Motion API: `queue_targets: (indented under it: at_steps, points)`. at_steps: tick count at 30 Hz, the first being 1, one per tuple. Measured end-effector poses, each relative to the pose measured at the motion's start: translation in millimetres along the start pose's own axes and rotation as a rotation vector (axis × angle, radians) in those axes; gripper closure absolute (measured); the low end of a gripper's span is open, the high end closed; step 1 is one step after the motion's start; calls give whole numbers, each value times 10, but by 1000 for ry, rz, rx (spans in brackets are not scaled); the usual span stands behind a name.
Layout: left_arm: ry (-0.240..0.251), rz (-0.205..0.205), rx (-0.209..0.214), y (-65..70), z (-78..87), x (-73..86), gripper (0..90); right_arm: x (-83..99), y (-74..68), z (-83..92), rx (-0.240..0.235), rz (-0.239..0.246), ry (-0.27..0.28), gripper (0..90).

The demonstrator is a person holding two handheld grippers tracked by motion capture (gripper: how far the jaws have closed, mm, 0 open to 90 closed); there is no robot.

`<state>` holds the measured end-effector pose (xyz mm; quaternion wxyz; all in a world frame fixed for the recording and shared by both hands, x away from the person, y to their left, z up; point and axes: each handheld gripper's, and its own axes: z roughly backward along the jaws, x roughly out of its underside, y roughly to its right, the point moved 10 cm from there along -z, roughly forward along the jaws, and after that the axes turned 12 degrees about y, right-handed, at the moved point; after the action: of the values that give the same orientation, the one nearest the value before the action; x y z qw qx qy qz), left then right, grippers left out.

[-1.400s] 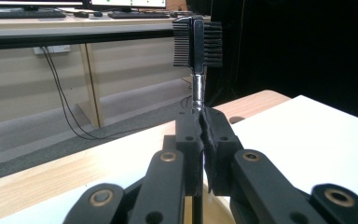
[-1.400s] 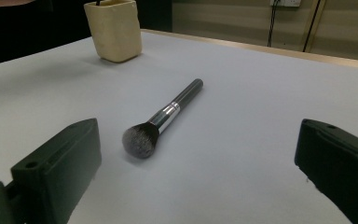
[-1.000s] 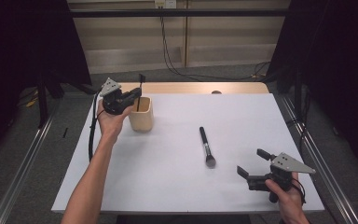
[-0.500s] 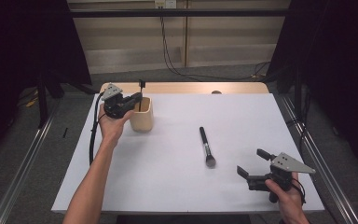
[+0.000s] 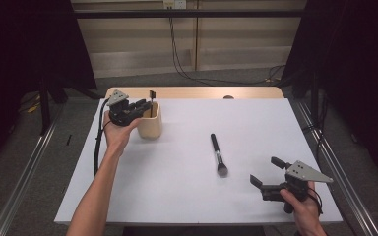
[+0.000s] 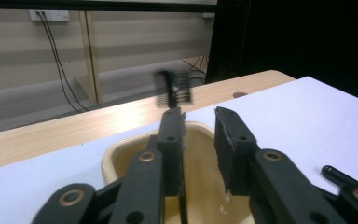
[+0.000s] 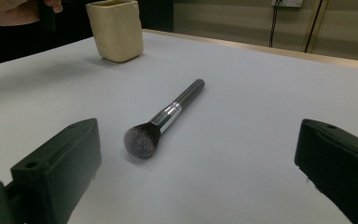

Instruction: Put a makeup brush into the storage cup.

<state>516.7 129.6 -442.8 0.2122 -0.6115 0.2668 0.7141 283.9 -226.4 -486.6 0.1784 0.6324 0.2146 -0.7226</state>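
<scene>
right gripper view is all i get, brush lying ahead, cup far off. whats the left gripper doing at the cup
Observer: The left gripper sits at the cup's near-left rim, jaws over the opening.
Operator: holding anything
Observer: A thin black tool stands in the cup beside its left jaw; the jaws show a gap, so it looks released.
Operator: how is my own gripper placed to the brush
Observer: From above, the right gripper is open, to the right of the brush, nearest its bristle end.
</scene>
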Motion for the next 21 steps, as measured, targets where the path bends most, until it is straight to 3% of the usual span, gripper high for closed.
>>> queue_targets:
  at_steps: [8, 11, 14, 21]
  points:
    - [9, 10, 5, 22, 33, -32, 474, 3, -1, -3, 0, 2, -3, 0]
    - [5, 31, -9, 16, 42, -30, 285, 2, -3, -3, -1, 4, -3, 0]
    - [1, 33, -19, -4, 75, -32, 173, 3, -2, -9, -1, 2, -3, 0]
    - [-1, 34, -22, -19, 167, -55, 38, 2, -2, -13, -1, 0, -3, 0]
